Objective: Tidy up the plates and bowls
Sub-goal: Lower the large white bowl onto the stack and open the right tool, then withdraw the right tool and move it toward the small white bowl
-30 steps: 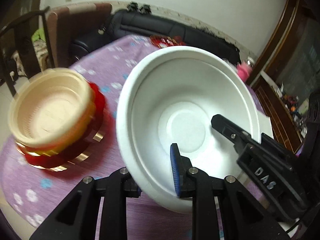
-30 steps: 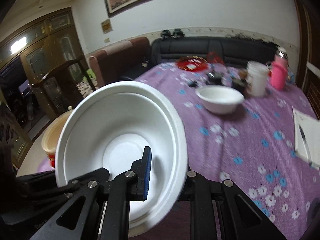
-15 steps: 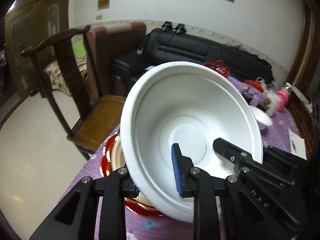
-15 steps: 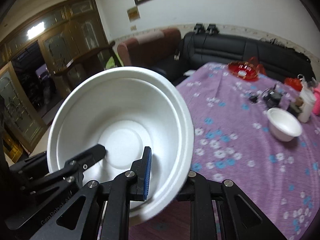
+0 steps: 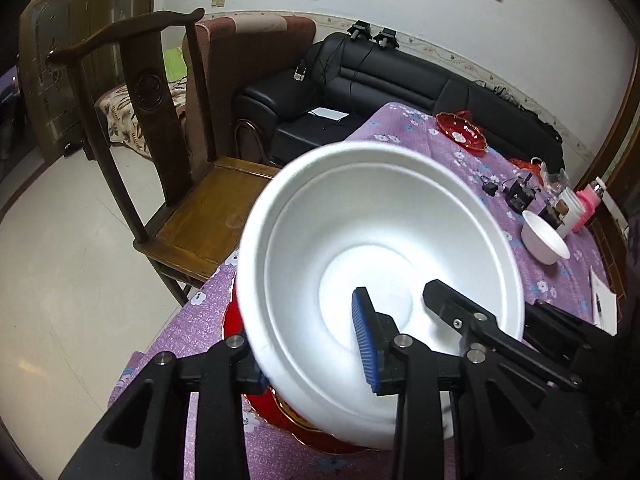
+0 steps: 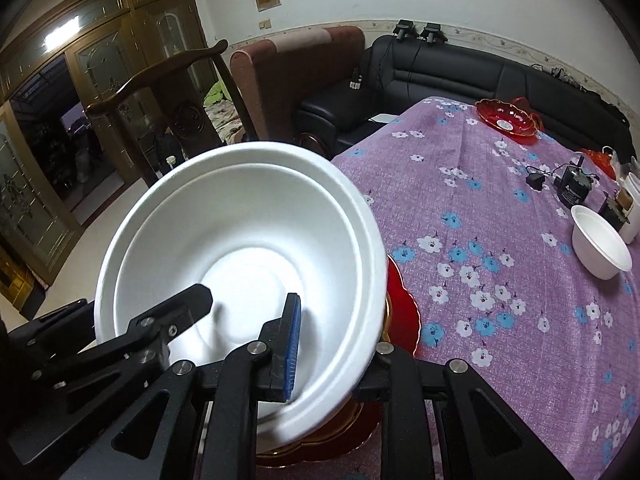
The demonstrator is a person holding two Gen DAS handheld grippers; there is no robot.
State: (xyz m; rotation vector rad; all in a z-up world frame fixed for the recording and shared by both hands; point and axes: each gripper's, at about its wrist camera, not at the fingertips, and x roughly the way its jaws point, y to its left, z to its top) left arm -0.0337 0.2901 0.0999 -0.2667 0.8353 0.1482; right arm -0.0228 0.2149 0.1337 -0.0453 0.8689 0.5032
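We hold the large white bowl (image 5: 372,264) between both claws, above the red and gold plates (image 6: 400,312) stacked at the near edge of the purple-clothed worktop (image 6: 500,184). The left claw (image 5: 308,360) is closed on the bowl's near-left wall, one finger outside the rim and the blue-padded finger inside. The right claw (image 6: 332,344) is closed likewise on the near-right wall, with its blue pad inside. The bowl tilts toward the cameras and hides most of the stack beneath it; whether it touches the plates we cannot tell.

To seat it well, we judge that the bowl should be levelled, centred over the plates and lowered evenly by both claws. The two grips should be released only once it rests flat, since foam walls may flex under uneven pressure. A smaller white bowl (image 6: 600,248) stands well apart on the far right.
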